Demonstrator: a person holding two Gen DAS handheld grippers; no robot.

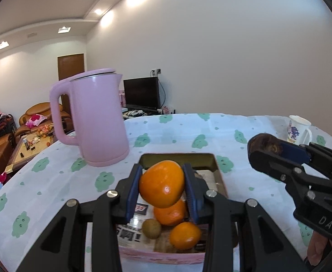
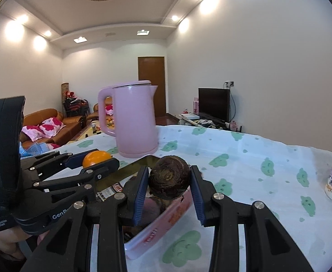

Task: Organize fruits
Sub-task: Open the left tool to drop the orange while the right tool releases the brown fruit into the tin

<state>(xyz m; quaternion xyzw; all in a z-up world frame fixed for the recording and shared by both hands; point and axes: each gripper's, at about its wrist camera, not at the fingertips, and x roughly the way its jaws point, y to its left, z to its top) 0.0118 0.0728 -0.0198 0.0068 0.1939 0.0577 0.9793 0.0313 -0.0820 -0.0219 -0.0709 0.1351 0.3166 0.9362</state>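
My left gripper (image 1: 162, 167) is shut on a large orange (image 1: 161, 187) and holds it above a pink-sided box (image 1: 166, 257). Two smaller oranges (image 1: 170, 214) (image 1: 185, 235) and a kiwi (image 1: 151, 228) lie in the box on printed paper. To the right, my right gripper (image 1: 265, 146) is shut on a dark brown round fruit (image 1: 262, 141). In the right wrist view that dark fruit (image 2: 169, 178) sits between the blue pads of the right gripper (image 2: 169, 170), over the box's near corner (image 2: 166, 222). The left gripper (image 2: 95, 159) with its orange (image 2: 96, 158) shows at the left.
A tall pink kettle (image 1: 93, 117) stands on the cloud-print tablecloth (image 1: 52, 181) just behind and left of the box. A flowered white mug (image 1: 298, 128) stands at the far right. A hand (image 2: 4, 244) holds the left gripper's handle. A living room lies beyond the table edge.
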